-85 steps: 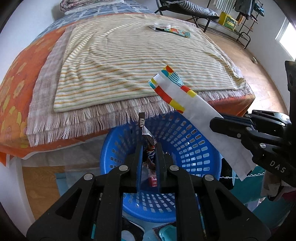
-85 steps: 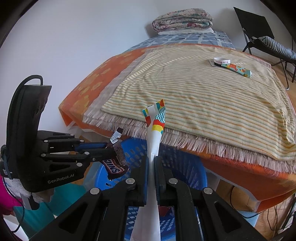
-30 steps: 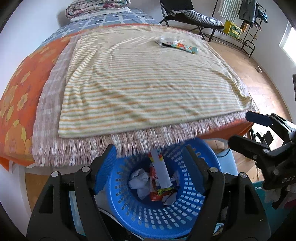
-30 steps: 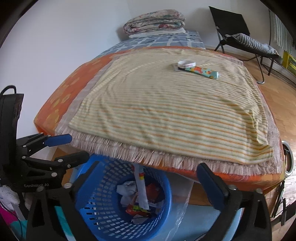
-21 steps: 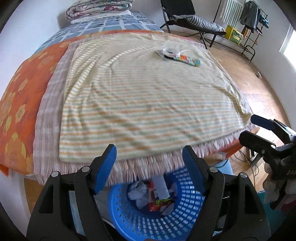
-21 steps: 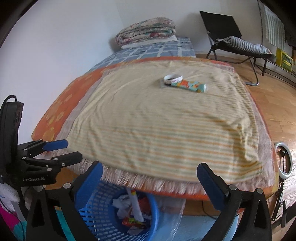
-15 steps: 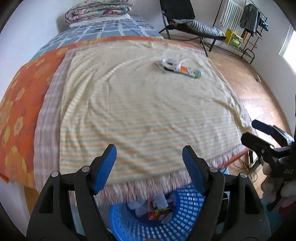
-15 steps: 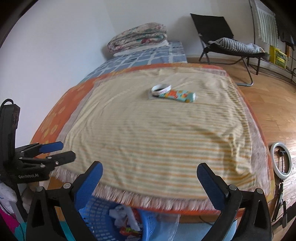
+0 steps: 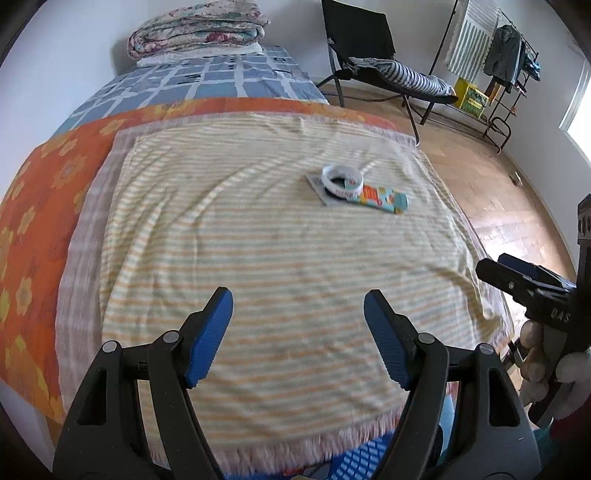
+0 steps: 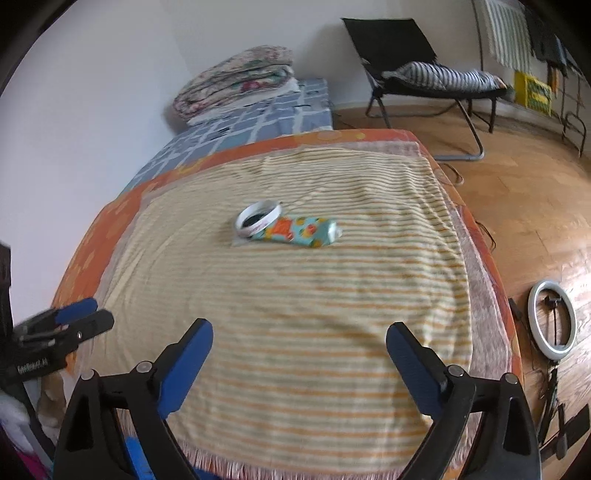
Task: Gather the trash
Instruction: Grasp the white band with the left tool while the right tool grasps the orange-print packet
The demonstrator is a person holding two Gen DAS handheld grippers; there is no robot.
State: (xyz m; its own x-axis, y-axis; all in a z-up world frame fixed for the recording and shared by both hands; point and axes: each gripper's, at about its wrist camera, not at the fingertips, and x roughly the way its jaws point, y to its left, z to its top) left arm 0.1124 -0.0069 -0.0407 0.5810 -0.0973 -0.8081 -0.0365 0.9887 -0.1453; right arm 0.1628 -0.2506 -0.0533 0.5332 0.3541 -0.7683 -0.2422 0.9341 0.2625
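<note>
A white paper ring [image 9: 341, 181] and a colourful teal-and-orange wrapper [image 9: 380, 197] lie together on a grey card, far out on the striped blanket [image 9: 258, 240]. The right wrist view shows the same ring [image 10: 258, 218] and wrapper [image 10: 299, 230]. My left gripper [image 9: 297, 299] hangs open over the blanket's near part, nothing between its blue pads. My right gripper [image 10: 300, 328] is also open and empty, its jaws closing slightly. Only a sliver of the blue basket [image 9: 362, 461] shows below the blanket's fringe.
Folded quilts [image 9: 195, 29] are stacked at the bed's far end. A black folding chair [image 10: 406, 59] with a striped cushion stands on the wooden floor beyond. A ring light [image 10: 552, 319] lies on the floor to the right of the bed. A clothes rack [image 9: 498, 66] lines the far wall.
Both grippers, earlier shut on wrappers over the basket, now stand open and empty. They have moved forward over the bed; the basket has slipped almost out of view.
</note>
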